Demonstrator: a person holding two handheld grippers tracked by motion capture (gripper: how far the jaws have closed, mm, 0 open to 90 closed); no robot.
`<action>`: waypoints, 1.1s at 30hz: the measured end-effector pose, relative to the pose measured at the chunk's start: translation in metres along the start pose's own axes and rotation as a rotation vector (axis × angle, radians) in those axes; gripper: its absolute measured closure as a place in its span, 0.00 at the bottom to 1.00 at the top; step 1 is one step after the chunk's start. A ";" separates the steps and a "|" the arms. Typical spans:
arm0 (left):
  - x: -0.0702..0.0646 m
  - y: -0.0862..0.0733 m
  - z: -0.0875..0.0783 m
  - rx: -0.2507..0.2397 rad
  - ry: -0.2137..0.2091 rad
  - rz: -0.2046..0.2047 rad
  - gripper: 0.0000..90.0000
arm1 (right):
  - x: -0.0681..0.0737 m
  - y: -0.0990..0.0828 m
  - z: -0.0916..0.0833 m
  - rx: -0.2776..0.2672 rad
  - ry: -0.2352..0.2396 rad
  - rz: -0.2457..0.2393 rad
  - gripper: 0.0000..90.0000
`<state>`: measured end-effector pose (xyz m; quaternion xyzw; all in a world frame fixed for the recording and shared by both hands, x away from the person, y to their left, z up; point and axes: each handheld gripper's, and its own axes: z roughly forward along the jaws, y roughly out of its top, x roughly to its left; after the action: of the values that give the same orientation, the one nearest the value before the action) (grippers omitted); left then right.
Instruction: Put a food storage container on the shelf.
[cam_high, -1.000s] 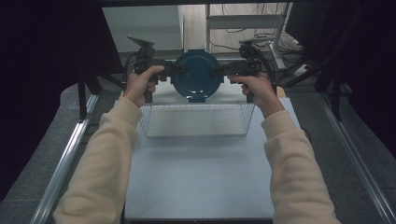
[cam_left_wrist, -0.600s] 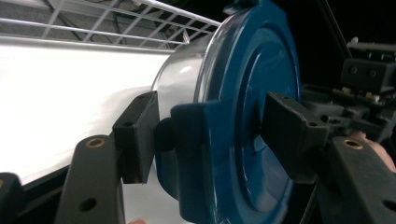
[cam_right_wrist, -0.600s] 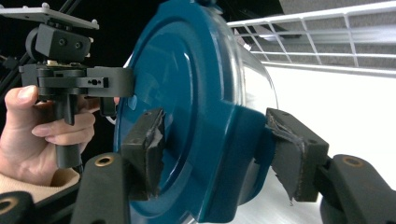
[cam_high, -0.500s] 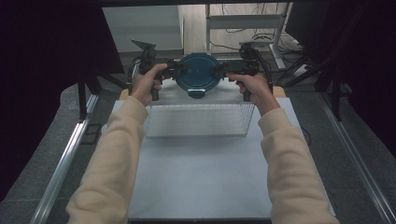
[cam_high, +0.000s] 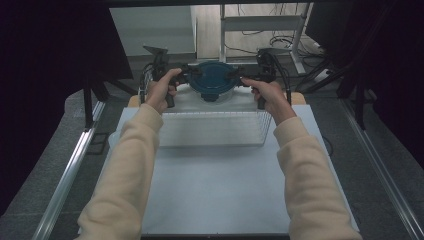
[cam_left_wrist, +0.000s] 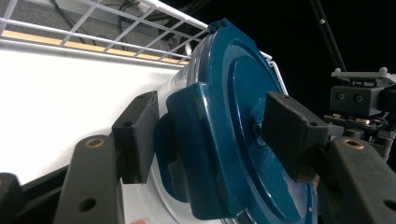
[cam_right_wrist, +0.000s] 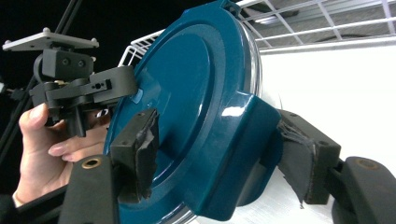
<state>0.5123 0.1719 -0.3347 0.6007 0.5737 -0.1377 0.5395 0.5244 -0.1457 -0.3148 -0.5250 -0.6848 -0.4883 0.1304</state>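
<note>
A round clear container with a dark teal lid (cam_high: 214, 80) hangs at the far end of a white wire basket (cam_high: 215, 142), its lid tilted. My left gripper (cam_high: 187, 77) grips it from the left. In the left gripper view its pads (cam_left_wrist: 135, 135) press on the lid's latch tab (cam_left_wrist: 196, 140) and top. My right gripper (cam_high: 240, 80) is at the opposite tab. In the right gripper view its jaws have just been opening. The tab (cam_right_wrist: 247, 135) sits between them, and the pads (cam_right_wrist: 137, 149) look eased off it.
The basket stands on a white table top (cam_high: 215, 195), and its far rim (cam_left_wrist: 116, 25) runs behind the container. A hand (cam_right_wrist: 46, 140) holds the left gripper (cam_right_wrist: 88, 88) beyond the lid. Metal rails (cam_high: 65, 180) flank the table. A shelf frame (cam_high: 260, 25) stands behind.
The container has sunk a little into the basket's far end, with both hands and grippers going down with it. The lid looks smaller from above.
</note>
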 end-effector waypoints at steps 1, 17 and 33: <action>0.000 -0.001 0.001 0.003 0.003 0.007 0.39 | 0.002 -0.002 0.000 -0.012 -0.016 -0.011 0.31; -0.018 -0.022 -0.019 -0.059 0.110 0.202 0.21 | 0.038 -0.027 -0.010 -0.195 -0.218 -0.171 0.07; -0.041 -0.074 -0.063 -0.107 0.052 0.395 0.25 | 0.042 -0.074 -0.067 -0.261 -0.176 -0.408 0.19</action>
<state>0.4091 0.1828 -0.3144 0.6751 0.4651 0.0170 0.5723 0.4217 -0.1724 -0.2923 -0.4289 -0.7165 -0.5410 -0.0996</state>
